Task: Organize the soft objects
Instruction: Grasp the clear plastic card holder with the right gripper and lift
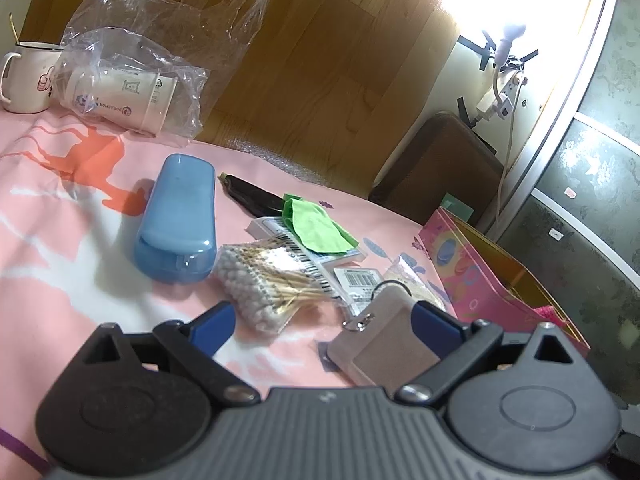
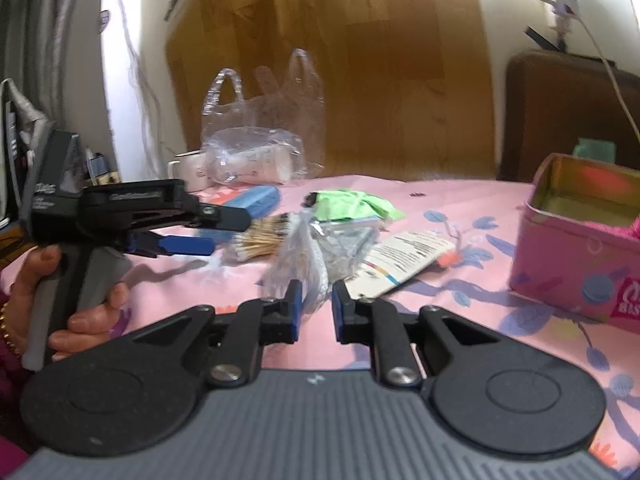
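From the left wrist camera, the left tool (image 1: pixel 320 320) hovers low over the bench, which is covered by a pink patterned cloth (image 1: pixel 60 248); its blue-padded fingers (image 1: pixel 212 326) are spread wide apart and grip nothing. Between them, nearer the right finger, lies a flat grey tag with a small metal ring (image 1: pixel 384 340). Just ahead sits a clear packet of wooden-stemmed cotton swabs (image 1: pixel 260 284), touching the end of a light blue oblong plastic case (image 1: pixel 176 220). A crumpled bright green soft cloth (image 1: pixel 316 226) rests on a white barcoded box (image 1: pixel 308 248), with a black flat pouch (image 1: pixel 252 198) behind it. Far left stand a white mug (image 1: pixel 24 80) and a clear plastic bag holding paper cups (image 1: pixel 132 80). At the right is an open pink tin box (image 1: pixel 480 280), with something pink and fuzzy inside its near corner.

From the right wrist camera, the right tool (image 2: pixel 314 308) has its fingers drawn close together on the edge of a crinkled clear plastic packet (image 2: pixel 300 256), which stands up from the cloth. The left tool appears at the left, held in a hand (image 2: pixel 80 312), its fingers reaching towards the swabs. The green cloth lies further back, near the middle of the bench, well apart from the pink tin.
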`<state>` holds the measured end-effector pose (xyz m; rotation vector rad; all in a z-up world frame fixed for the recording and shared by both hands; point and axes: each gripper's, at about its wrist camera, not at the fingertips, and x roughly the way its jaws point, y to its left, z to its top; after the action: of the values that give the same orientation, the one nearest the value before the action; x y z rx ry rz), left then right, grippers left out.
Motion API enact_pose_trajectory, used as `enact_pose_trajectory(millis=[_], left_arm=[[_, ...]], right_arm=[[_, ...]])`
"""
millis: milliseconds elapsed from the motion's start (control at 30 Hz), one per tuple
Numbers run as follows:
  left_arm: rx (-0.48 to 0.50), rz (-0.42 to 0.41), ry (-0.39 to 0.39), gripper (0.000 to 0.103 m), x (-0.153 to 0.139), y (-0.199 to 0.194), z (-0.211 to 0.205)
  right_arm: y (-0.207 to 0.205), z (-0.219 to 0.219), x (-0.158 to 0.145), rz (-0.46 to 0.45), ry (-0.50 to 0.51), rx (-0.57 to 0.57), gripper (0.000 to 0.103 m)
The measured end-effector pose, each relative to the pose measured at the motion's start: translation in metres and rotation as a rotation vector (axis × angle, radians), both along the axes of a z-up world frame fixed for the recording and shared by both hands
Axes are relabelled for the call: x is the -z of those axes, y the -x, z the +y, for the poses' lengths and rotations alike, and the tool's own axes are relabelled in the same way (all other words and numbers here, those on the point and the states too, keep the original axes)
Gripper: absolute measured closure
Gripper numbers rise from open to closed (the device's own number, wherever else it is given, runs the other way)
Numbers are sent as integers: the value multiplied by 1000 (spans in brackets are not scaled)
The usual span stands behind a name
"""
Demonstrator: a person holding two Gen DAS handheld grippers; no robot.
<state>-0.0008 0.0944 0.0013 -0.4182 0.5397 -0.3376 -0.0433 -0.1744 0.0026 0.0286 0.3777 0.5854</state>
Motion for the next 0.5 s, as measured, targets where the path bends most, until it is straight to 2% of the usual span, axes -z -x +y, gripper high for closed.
enact_pose_trajectory(millis=[133,267,400,500], left_arm=[[0,3,21,4,1,-1,3],[-1,14,46,4,2,-3,7],[1,16,51,4,3,-3,8],[2,14,49,4,3,-3,8]], right_arm=[[5,12,-1,1,26,-51,73],[8,22,2,10,50,-87,70],[11,27,3,9,67,-97,61],[10,27,4,21,70,-87,59]])
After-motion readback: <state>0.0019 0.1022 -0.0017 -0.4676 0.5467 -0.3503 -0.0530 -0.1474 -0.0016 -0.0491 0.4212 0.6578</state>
